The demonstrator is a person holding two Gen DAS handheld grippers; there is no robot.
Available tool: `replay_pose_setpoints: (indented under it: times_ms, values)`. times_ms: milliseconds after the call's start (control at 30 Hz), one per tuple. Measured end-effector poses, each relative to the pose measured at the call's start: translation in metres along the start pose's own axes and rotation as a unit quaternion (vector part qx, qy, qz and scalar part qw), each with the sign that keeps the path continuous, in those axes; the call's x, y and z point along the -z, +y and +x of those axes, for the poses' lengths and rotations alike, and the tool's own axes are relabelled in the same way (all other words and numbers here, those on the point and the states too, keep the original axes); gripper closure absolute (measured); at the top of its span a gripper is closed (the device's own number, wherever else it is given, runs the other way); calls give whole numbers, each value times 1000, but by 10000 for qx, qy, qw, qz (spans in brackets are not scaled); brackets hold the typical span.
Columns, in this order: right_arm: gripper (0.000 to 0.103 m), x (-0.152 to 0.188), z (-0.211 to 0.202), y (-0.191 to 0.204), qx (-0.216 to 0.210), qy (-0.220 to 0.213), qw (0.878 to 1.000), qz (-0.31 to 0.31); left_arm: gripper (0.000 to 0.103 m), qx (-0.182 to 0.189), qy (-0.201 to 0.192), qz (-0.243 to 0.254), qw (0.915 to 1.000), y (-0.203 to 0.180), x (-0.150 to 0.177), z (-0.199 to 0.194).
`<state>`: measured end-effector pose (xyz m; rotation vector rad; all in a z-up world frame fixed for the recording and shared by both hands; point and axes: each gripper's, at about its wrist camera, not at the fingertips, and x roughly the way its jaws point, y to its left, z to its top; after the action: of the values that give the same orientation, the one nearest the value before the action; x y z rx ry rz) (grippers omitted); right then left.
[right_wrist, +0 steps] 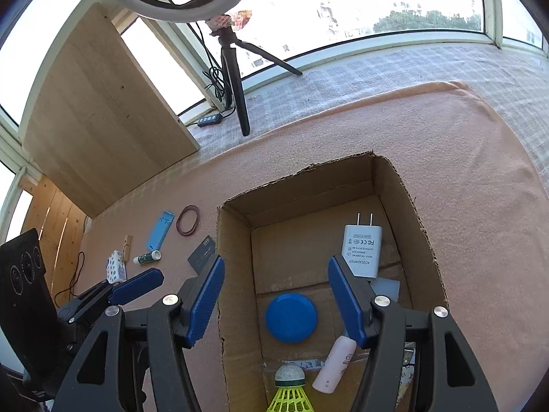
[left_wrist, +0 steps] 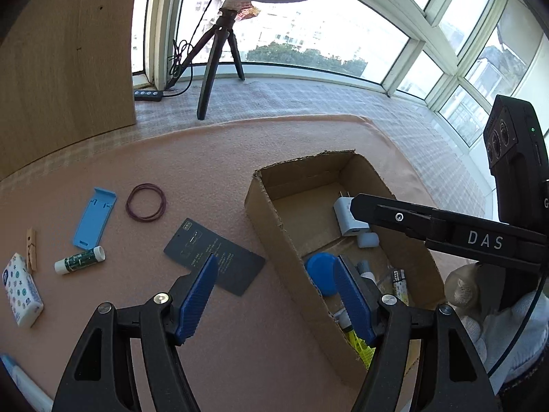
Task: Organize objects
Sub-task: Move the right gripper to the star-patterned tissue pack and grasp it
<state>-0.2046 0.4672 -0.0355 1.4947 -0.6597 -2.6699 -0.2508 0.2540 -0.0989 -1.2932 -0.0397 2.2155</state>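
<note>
My left gripper (left_wrist: 276,285) is open with nothing held, straddling the near left wall of the cardboard box (left_wrist: 274,226). Left of it, on the pink cloth, lie a dark card (left_wrist: 212,255), rubber bands (left_wrist: 145,202), a blue plastic holder (left_wrist: 94,218), a glue stick (left_wrist: 80,259), a clothespin (left_wrist: 31,249) and a tissue pack (left_wrist: 22,290). My right gripper (right_wrist: 276,274) hangs open and empty over the box (right_wrist: 236,309). In the box lie a white charger (right_wrist: 362,252), a blue disc (right_wrist: 291,317), a pink tube (right_wrist: 334,365) and a yellow shuttlecock (right_wrist: 290,391).
A ring light on a black tripod (left_wrist: 212,65) stands on the sill cloth behind the pink cloth. A wooden board (left_wrist: 68,68) leans at the back left, with a cable switch (left_wrist: 149,95) beside it. A gloved hand (left_wrist: 497,329) holds the right gripper.
</note>
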Motion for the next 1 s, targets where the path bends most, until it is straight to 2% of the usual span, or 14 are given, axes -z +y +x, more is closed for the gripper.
replay_pose_setpoints:
  times_ms: [300,400,667,800,1000]
  values:
    - [44,18,14,66,-570,188,9962,-624,30,-588,-273,-695,9955,77,59,-73]
    - [44,28,26,93,-758,346,9925,-891,30,-999,-341,-907,9903,104,86,-96]
    - [44,50,62,159,-1067,827,9800,-1459,30,-1335,-337,-1784,9743,177,155,-140]
    - [44,55,79,188,-1242,1038,9743,-1566,30,-1438,-385,-1912,9702,201,162,-148]
    - [44,49,106,225,-1509,1308,9679,-1529,30,-1384,-441,-1857,9718,225,138,-146]
